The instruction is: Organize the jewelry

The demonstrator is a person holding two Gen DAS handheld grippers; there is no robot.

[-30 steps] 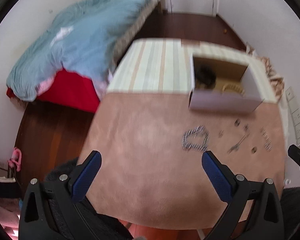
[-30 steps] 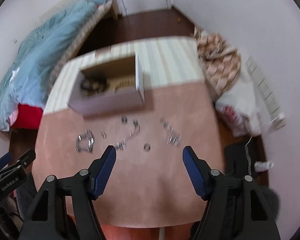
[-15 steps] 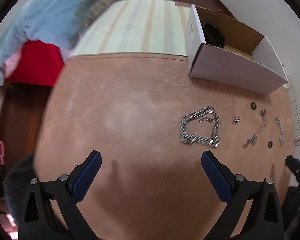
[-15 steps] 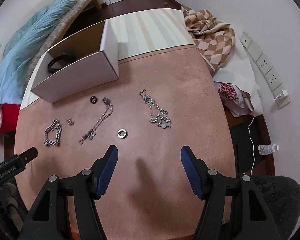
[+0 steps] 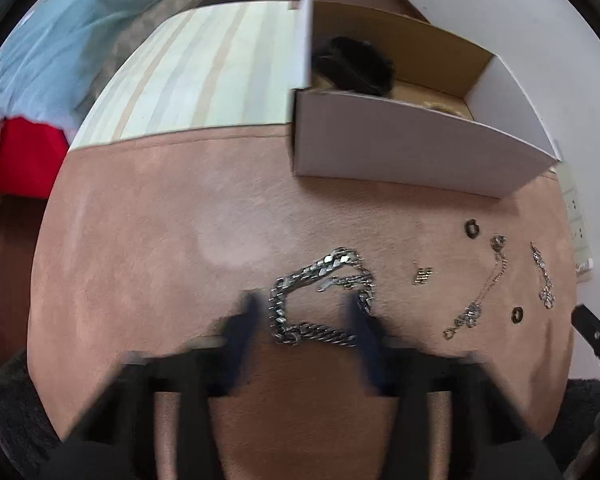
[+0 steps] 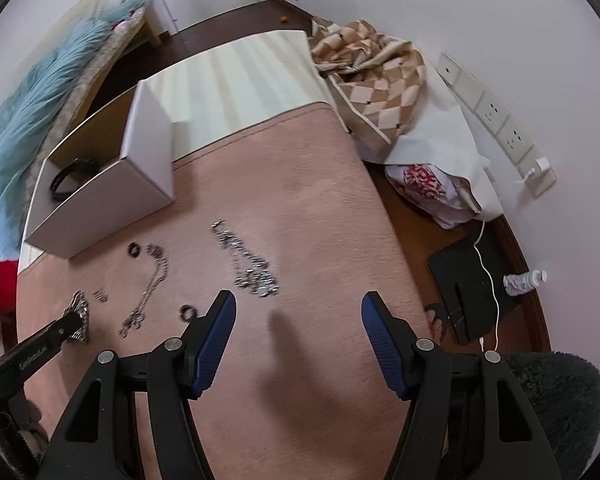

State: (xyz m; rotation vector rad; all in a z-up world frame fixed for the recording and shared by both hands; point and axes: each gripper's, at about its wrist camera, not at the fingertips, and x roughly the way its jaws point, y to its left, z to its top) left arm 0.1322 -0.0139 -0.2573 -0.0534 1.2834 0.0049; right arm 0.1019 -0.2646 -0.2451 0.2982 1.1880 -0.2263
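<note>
A thick silver chain lies on the pink mat. My left gripper is open, blurred, with one finger on each side of the chain, low over it. It also shows in the right wrist view. To its right lie a small charm, a thin chain, two dark rings and a sparkly chain. My right gripper is open and empty above the mat, just near of the sparkly chain. A white cardboard box holds dark bangles.
The striped table top lies beyond the mat. A checked cloth, a white bag, a black device with a white cable and a bottle lie to the right. A bed with a blue cover stands at left.
My left gripper has dropped down and forward onto the thick chain, its fingers closing in around it. My right gripper has moved forward and lower towards the sparkly chain.
</note>
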